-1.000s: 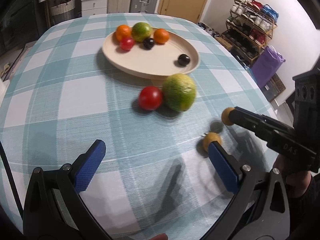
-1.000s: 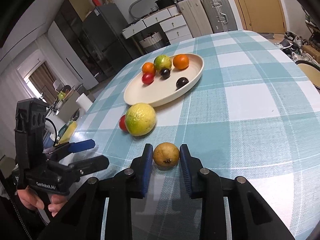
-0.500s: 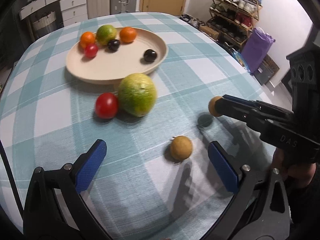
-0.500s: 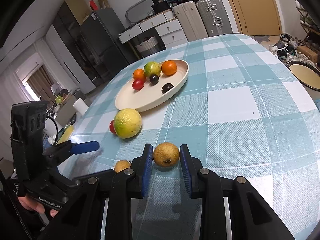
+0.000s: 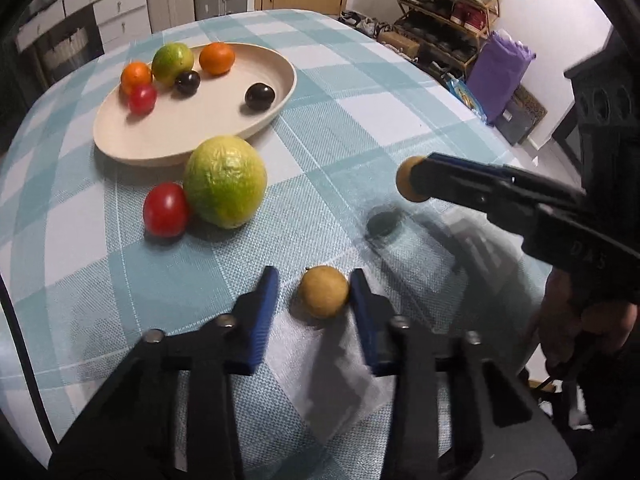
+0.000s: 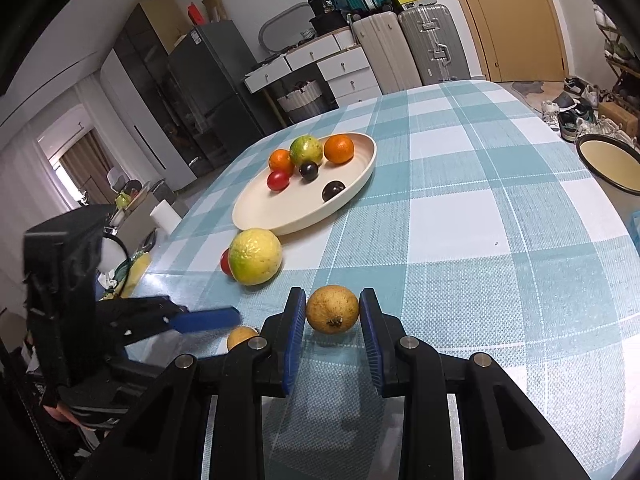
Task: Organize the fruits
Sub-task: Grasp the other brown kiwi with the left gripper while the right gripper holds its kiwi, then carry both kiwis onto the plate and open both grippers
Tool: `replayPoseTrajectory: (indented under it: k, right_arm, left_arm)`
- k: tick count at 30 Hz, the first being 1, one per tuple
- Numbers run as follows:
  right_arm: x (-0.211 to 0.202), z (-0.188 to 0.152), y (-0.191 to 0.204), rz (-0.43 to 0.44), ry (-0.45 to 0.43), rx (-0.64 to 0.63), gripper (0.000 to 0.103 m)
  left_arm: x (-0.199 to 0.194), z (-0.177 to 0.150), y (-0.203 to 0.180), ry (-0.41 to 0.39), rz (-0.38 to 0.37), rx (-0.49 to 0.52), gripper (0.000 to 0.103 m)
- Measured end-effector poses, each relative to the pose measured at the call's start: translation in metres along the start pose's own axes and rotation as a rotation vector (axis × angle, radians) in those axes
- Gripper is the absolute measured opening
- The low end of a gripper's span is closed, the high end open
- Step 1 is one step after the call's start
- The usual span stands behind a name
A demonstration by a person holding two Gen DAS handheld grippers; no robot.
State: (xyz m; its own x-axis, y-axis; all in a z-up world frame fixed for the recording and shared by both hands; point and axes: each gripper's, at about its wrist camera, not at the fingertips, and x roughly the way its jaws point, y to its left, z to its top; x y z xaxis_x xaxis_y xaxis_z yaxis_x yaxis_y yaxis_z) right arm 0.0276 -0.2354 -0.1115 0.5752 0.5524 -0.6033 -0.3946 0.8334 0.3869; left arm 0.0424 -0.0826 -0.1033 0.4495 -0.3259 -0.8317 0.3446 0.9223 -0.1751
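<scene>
My right gripper [image 6: 333, 316] is shut on a small yellow-brown fruit [image 6: 333, 309] and holds it above the table; it also shows in the left wrist view [image 5: 408, 184]. My left gripper [image 5: 313, 290] is half closed around a second yellow-brown fruit [image 5: 324, 291] lying on the cloth; the right pad touches it and a gap shows at the left pad. That fruit also shows in the right wrist view [image 6: 241, 337]. A cream plate [image 5: 200, 136] holds several fruits. A big green-yellow citrus [image 5: 225, 187] and a red tomato [image 5: 166, 210] lie just in front of the plate.
The table has a teal and white checked cloth [image 6: 480, 208]. A round basin [image 6: 610, 168] sits past the table's right edge. A shoe rack [image 5: 448, 8] and a purple bag [image 5: 500, 68] stand on the floor to the right.
My left gripper has moved in on the second yellow-brown fruit and its jaws have narrowed around it. My right gripper has stayed shut on its fruit, raised off the cloth.
</scene>
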Motion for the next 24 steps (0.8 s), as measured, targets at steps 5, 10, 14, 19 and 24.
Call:
replayPoseTrajectory:
  k: [5, 10, 14, 19, 24]
  right_arm:
    - [-0.002, -0.002, -0.003, 0.004, -0.001, 0.004, 0.028]
    - [-0.003, -0.001, -0.009, 0.002, -0.002, 0.021, 0.028]
    - [-0.004, 0.004, -0.009, 0.014, -0.007, 0.033, 0.028]
    - [-0.002, 0.013, -0.012, 0.032, -0.016, 0.062, 0.028]
    - [0.005, 0.026, -0.009, 0.036, -0.017, 0.05, 0.028]
  left_arm:
    - [0.002, 0.002, 0.006, 0.013, -0.07, -0.03, 0.022]
    - [-0.003, 0.009, 0.012, 0.006, -0.102, -0.05, 0.022]
    - [-0.013, 0.019, 0.019, -0.017, -0.139, -0.077, 0.022]
    - [-0.027, 0.038, 0.03, -0.053, -0.191, -0.115, 0.022]
    - [-0.038, 0.062, 0.046, -0.095, -0.199, -0.149, 0.022]
